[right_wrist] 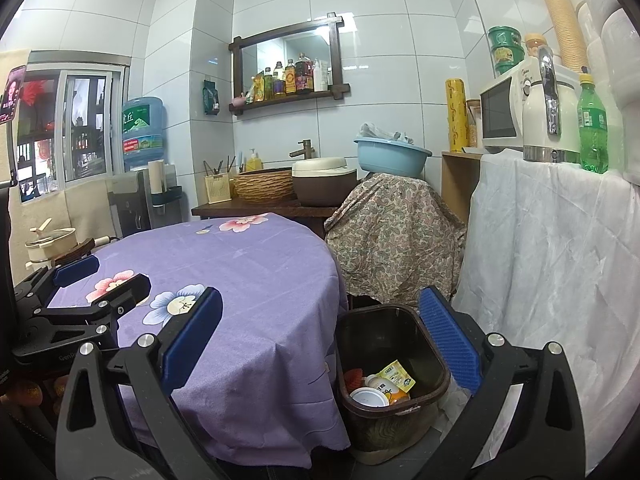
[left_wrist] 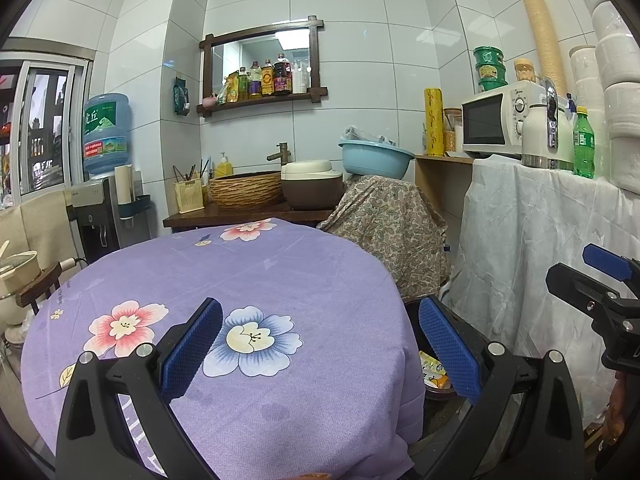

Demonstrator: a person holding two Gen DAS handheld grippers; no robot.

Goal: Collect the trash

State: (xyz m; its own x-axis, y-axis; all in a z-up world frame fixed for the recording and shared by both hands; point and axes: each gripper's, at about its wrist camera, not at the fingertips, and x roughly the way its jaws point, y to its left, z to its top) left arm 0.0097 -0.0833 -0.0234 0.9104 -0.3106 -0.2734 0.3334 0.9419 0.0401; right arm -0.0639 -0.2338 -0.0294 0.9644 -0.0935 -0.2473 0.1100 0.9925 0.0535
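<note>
A dark brown trash bin [right_wrist: 432,394] stands on the floor right of the round table with the purple flowered cloth [right_wrist: 240,264]. Inside lie a yellow packet [right_wrist: 396,374], a white cup [right_wrist: 368,397] and something red [right_wrist: 353,377]. My right gripper [right_wrist: 320,338] is open and empty, above the table edge and the bin. My left gripper [left_wrist: 320,342] is open and empty over the table [left_wrist: 240,276]; it also shows at the left of the right wrist view [right_wrist: 102,276]. The bin's edge with the packet [left_wrist: 434,372] peeks between the left gripper's fingers. The right gripper shows at the right edge [left_wrist: 588,272].
A paisley-covered object [right_wrist: 396,236] with a blue basin [right_wrist: 390,156] stands behind the bin. A white-draped counter [right_wrist: 552,248] on the right holds a microwave [right_wrist: 502,114], kettle [right_wrist: 550,116] and green bottle [right_wrist: 592,128]. A sink counter [right_wrist: 264,206] and water dispenser [right_wrist: 142,132] lie beyond.
</note>
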